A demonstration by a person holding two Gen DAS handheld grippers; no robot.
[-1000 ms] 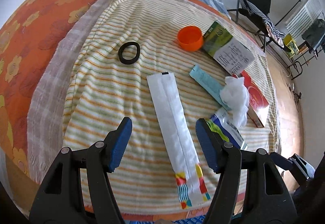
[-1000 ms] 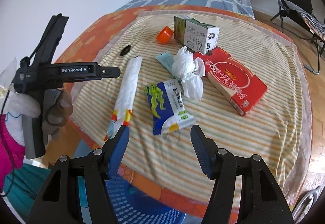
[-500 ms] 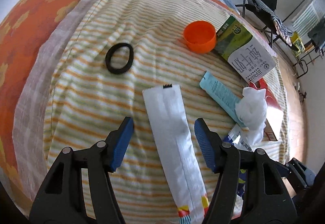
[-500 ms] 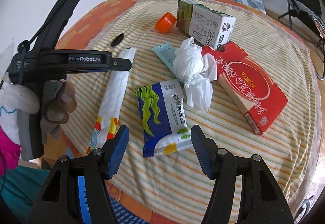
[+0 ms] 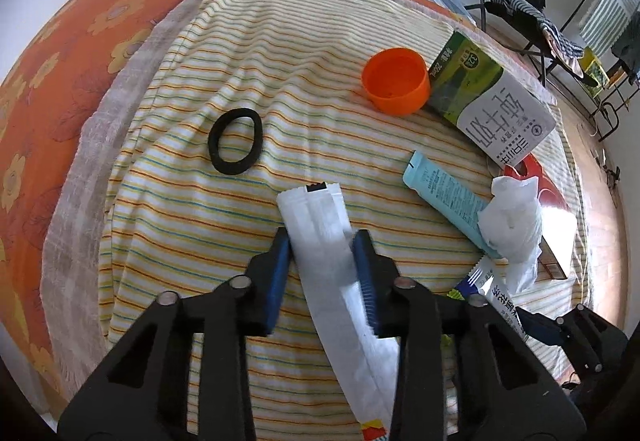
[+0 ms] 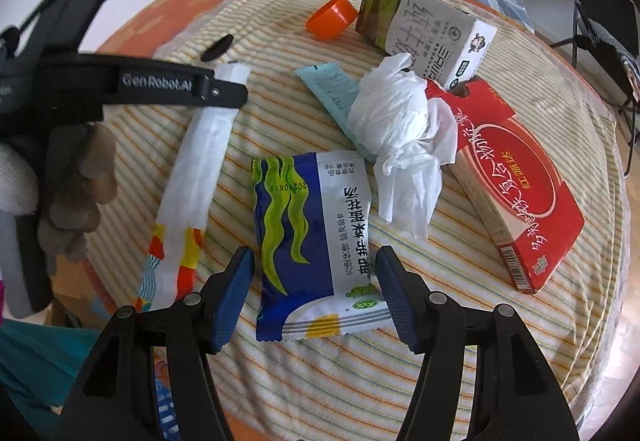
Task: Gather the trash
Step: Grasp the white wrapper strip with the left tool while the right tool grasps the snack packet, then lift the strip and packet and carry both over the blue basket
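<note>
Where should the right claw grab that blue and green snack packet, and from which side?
Grip the packet across its short width near the crimped lower end, coming down from above. It lies flat and puffy, already between the right claw's open pads.

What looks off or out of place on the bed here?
Mostly expected litter. The milk carton lies tipped on its side with the orange cap loose beside it. The crumpled tissue is draped over the teal sachet. A black hair tie lies alone on the striped cloth. No spill visible.
</note>
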